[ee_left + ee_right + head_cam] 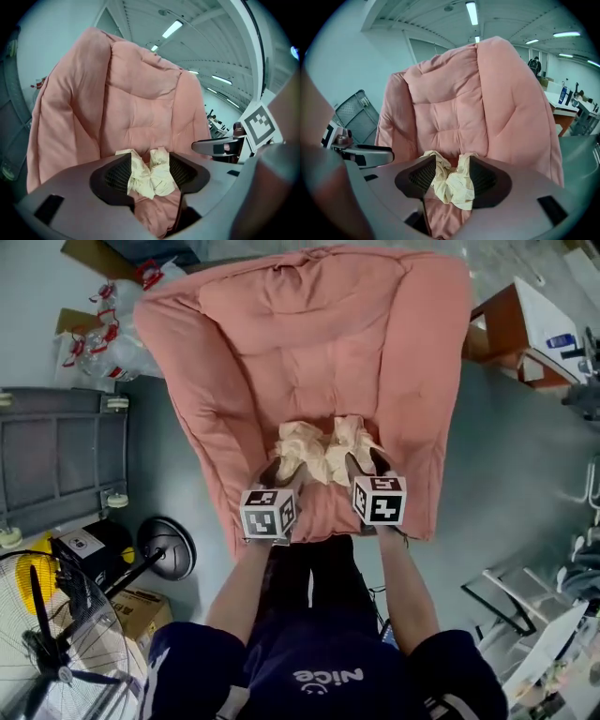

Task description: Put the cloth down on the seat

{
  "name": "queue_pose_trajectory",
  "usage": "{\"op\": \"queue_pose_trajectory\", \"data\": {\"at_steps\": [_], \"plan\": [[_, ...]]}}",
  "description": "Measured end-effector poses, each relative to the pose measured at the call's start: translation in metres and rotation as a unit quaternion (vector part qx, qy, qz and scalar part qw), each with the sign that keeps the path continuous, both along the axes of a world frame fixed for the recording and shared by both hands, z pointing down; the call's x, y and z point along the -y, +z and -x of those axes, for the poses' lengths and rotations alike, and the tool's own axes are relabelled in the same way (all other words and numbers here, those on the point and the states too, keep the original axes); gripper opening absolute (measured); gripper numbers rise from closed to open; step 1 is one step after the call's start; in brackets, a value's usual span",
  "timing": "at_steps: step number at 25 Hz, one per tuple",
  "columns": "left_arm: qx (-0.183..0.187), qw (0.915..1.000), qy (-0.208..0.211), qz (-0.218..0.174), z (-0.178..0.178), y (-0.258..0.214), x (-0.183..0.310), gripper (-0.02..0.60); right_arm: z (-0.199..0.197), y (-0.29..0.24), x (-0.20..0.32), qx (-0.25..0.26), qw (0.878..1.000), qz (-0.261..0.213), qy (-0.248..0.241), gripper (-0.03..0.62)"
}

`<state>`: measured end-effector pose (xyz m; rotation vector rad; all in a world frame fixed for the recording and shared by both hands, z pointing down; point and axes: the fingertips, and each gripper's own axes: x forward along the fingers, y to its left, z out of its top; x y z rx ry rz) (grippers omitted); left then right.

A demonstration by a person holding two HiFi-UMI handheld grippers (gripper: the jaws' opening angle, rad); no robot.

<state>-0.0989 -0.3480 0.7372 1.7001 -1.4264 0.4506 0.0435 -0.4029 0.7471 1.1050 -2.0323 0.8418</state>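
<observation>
A crumpled cream cloth [323,448] lies on the seat of a pink padded chair [309,334]. My left gripper [281,472] and right gripper [366,465] hover side by side over the seat's front edge, just short of the cloth. In the left gripper view, the jaws [150,161] stand wide apart, the cloth [149,180] showing beyond them on the chair [140,103]. The right gripper's jaws [451,164] are equally wide, and the cloth [451,185] rests on the seat [454,108] past them. Neither pair of pads presses on the fabric.
A grey cart [56,456] stands left of the chair, with a floor fan [56,634] and a cardboard box [141,610] nearer me. Plastic bags [103,334] lie at the back left. A wooden desk [506,329] is at the right.
</observation>
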Motion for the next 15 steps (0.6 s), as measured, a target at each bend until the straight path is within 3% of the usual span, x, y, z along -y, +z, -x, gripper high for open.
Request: {"op": "queue_pose_trajectory", "data": {"at_steps": [15], "plan": [[-0.039,0.9909,0.033,-0.125,-0.027,-0.162,-0.044,0.272,-0.004,-0.159,-0.054,0.021,0.995,-0.094,-0.01,0.218]]}}
